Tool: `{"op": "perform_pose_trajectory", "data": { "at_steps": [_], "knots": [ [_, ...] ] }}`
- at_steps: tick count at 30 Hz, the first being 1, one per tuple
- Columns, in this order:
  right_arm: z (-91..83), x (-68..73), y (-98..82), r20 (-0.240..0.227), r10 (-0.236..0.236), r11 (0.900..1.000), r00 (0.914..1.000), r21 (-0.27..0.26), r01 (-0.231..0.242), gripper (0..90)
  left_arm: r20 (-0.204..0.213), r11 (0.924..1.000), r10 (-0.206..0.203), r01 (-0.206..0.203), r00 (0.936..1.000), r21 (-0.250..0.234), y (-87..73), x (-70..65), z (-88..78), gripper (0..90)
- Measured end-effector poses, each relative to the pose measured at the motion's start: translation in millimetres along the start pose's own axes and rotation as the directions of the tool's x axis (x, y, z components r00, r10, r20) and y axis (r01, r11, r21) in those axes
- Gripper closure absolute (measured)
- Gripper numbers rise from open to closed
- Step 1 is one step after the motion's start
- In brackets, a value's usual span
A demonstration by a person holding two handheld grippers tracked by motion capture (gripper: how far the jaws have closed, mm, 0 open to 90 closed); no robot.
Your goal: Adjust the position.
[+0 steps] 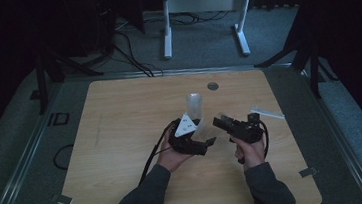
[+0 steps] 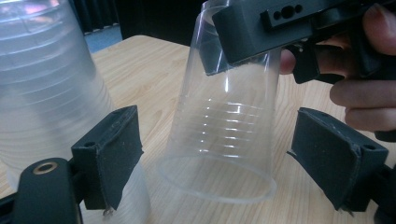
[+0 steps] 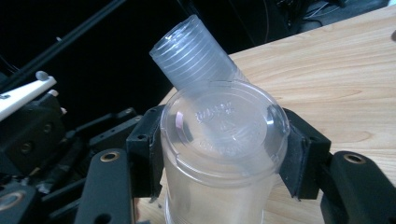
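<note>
A single clear plastic cup [image 3: 224, 122] hangs upside down, its base pinched between the pads of my right gripper [image 3: 224, 149], which is shut on it. In the left gripper view that cup [image 2: 224, 135] has its rim just above the wooden table. It sits between the wide-open jaws of my left gripper [image 2: 224, 158], with a gap at each pad. A stack of clear cups [image 2: 42, 84] stands close beside the left pad. In the high view both grippers meet mid-table, the left gripper [image 1: 207, 137] under its white plate and the right gripper [image 1: 219, 121] with the cup [image 1: 205, 128] between them. The stack [image 1: 194, 104] stands just behind.
A thin white strip [image 1: 268, 112] lies on the table to the right of the right hand. A grey round grommet [image 1: 212, 86] sits near the far edge. Beyond the table stand a white frame [image 1: 205, 4] and floor cables [image 1: 135, 61].
</note>
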State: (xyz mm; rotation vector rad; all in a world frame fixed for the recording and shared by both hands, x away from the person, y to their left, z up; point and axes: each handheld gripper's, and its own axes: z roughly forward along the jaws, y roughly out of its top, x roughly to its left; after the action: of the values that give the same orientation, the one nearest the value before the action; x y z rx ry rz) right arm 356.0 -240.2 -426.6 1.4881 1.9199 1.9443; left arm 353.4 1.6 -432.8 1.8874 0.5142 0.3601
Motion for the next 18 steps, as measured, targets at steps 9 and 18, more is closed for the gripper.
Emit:
{"op": "perform_pose_trajectory", "data": {
  "at_steps": [9, 18],
  "knots": [
    [0.2, -3.4, -2.9, -0.05, 0.054, 0.998, 0.9973, -0.015, -0.055, 41.2, 0.012, 0.9999, -0.008, 0.008, 0.9999, -0.013, -3.2, -2.3, 8.4, 15.0],
    [-2.2, -7.0, -3.8, -0.087, 0.099, 0.994, 0.9912, -0.027, -0.102, 41.3, 0.021, 0.9996, -0.02, 0.02, 0.9996, -0.018, -6.9, -3.2, 15.5, 14.9]
  ]
}}
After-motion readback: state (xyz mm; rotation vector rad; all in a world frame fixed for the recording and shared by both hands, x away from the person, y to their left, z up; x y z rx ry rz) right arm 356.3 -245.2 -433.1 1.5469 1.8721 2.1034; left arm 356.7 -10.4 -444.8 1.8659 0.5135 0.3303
